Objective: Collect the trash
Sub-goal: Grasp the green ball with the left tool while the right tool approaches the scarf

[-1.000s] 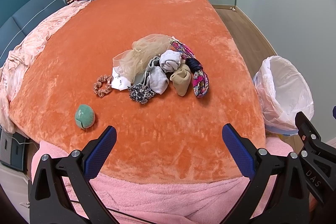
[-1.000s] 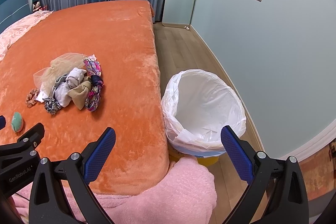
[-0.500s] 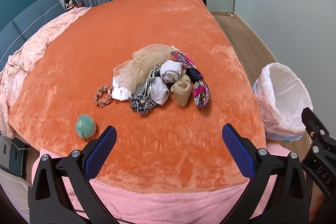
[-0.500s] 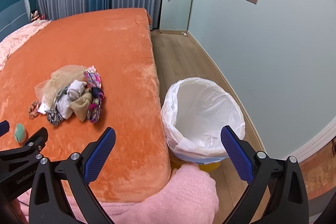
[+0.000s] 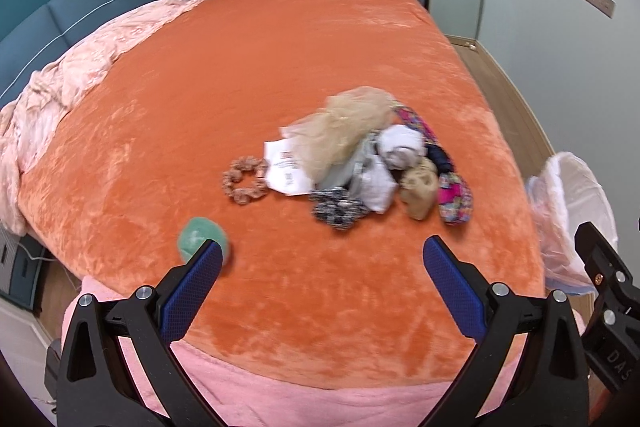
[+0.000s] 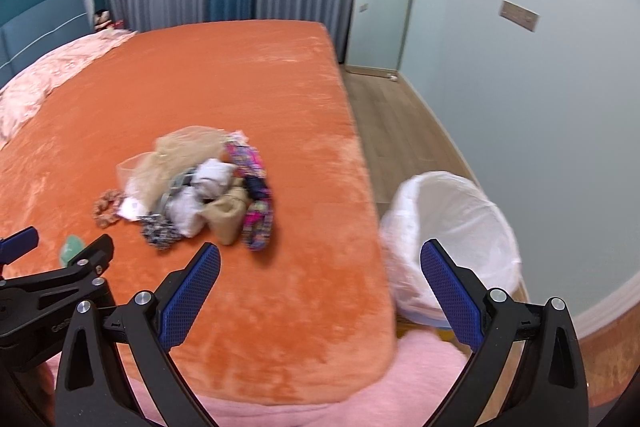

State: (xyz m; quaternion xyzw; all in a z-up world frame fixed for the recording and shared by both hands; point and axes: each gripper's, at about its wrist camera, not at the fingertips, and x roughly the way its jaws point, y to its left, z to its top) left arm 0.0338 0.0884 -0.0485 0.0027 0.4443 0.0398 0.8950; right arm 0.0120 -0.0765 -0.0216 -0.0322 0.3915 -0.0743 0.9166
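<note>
- Ahead, the pile of small items (image 5: pixel 360 163) lies on the orange bed (image 5: pixel 280 59), beyond the left gripper (image 5: pixel 322 259), its jaws wide and empty.
- The right gripper (image 6: pixel 320 263) gapes empty too; the bin (image 6: pixel 452 223) sits behind its right finger.

Orange plush bed (image 6: pixel 248 87): heap of mixed fabric items (image 6: pixel 200 187). White-lined waste bin (image 6: pixel 452 227) on floor beside. Right tongs (image 6: pixel 320 259) spread wide, empty.

An orange bed (image 5: pixel 280 59) carries a heap of small cloth items (image 5: pixel 360 163), a peach scrunchie (image 5: pixel 245 180) beside it, and a green ball (image 5: pixel 198 239) nearer the edge.
</note>
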